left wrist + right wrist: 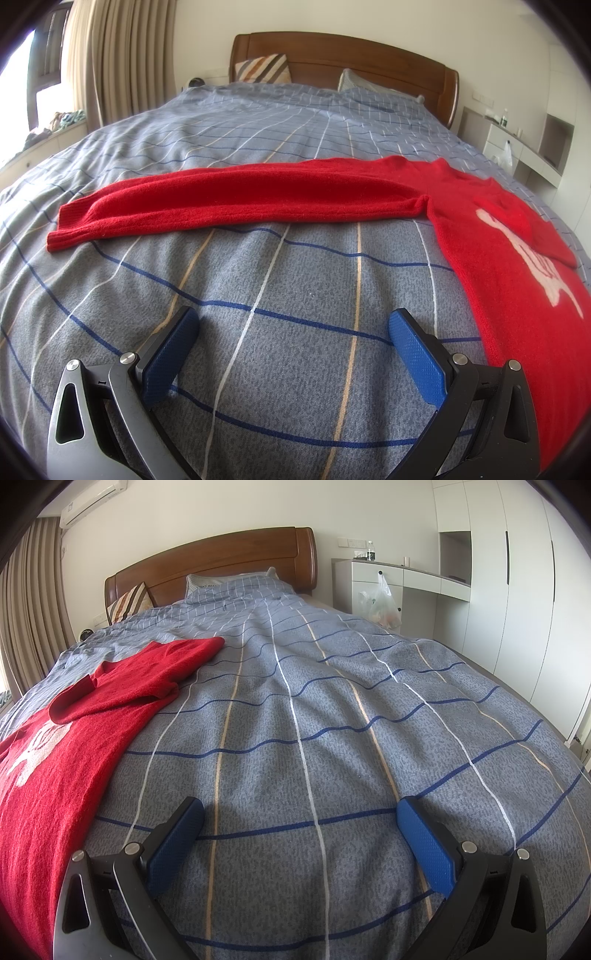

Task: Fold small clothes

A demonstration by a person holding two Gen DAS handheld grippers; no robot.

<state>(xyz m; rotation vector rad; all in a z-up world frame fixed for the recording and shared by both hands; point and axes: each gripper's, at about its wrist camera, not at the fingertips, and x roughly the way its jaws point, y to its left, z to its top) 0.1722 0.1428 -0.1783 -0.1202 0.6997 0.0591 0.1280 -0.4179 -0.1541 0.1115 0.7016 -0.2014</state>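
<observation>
A red knit sweater (517,258) with a white print lies flat on the checked grey-blue bedspread (280,280). Its one sleeve (229,199) stretches out straight to the left in the left wrist view. In the right wrist view the sweater (66,768) fills the left side, with the other sleeve (110,690) folded back over the chest. My left gripper (293,325) hovers open over bare bedspread, below the outstretched sleeve and left of the sweater's body. My right gripper (301,814) is open too, over bare bedspread just right of the sweater's side edge.
A wooden headboard (343,55) and pillows (264,68) close the far end of the bed. Curtains (107,59) hang at the left. A white desk (384,579) with a plastic bag (380,603) and tall wardrobes (517,572) stand to the right of the bed.
</observation>
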